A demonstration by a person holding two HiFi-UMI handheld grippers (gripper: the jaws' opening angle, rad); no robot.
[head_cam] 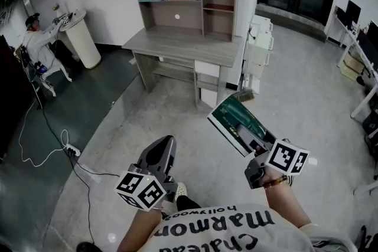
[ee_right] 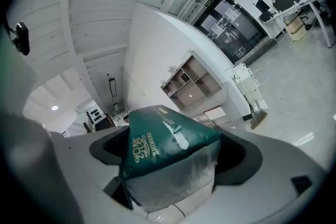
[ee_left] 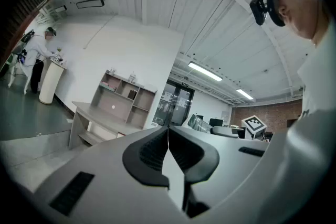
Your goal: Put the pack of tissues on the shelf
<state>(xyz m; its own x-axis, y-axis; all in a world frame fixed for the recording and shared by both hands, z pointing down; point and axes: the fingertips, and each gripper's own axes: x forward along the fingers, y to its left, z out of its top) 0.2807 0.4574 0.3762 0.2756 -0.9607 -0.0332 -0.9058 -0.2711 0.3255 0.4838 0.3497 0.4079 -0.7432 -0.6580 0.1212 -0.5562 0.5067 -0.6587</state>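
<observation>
right gripper view: right gripper [ee_right: 173,153] wide on tissue pack [ee_right: 160,139]; left gripper [ee_left: 168,136] together, empty

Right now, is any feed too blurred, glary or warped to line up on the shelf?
Head view: evenly lit, shelf sharp, edges bowed by the wide lens. Left gripper view: dark round vignette, ceiling lamps bright, shut left claw fills the lower half. Right gripper view: pack of tissues blocks the lower centre, pale sheen on its wrap; shelf small behind it.

Light: bright, even, from ceiling strip lights [ee_left: 206,72] | shadows: soft, faint | distortion: I see heavy fisheye, dark corners in gripper views | focus: near jaws soft
</observation>
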